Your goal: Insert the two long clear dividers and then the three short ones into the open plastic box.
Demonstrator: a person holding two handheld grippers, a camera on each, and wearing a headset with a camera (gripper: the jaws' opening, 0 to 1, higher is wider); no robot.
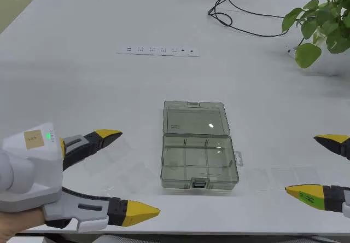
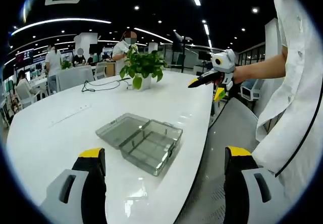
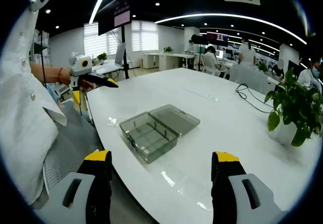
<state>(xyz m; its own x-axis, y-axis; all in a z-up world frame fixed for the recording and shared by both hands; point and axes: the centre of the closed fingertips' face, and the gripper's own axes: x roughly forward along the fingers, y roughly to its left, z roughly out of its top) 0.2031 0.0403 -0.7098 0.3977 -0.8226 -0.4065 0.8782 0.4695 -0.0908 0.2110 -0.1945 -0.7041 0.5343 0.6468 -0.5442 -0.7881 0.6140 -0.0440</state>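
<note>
Clear dividers point(image 1: 109, 154), probably the long pair, lie beside the box point(image 1: 199, 166), uninserted. My left gripper point(image 1: 139, 172) and right gripper point(image 1: 302, 163) have jaws spread, empty; the left should pinch one first.

Open box point(image 3: 153, 132) ahead — tongs point(image 3: 162, 157) spread

the left gripper point(image 1: 136, 172) and right gripper point(image 1: 303, 163) have white bodies and dark yellow-tipped jaws; white shirt point(image 2: 298, 98).

Beside the left gripper point(image 1: 140, 172), the box point(image 1: 175, 180) is seen as smoky translucent plastic, the table point(image 1: 82, 79) as glossy white.
</note>
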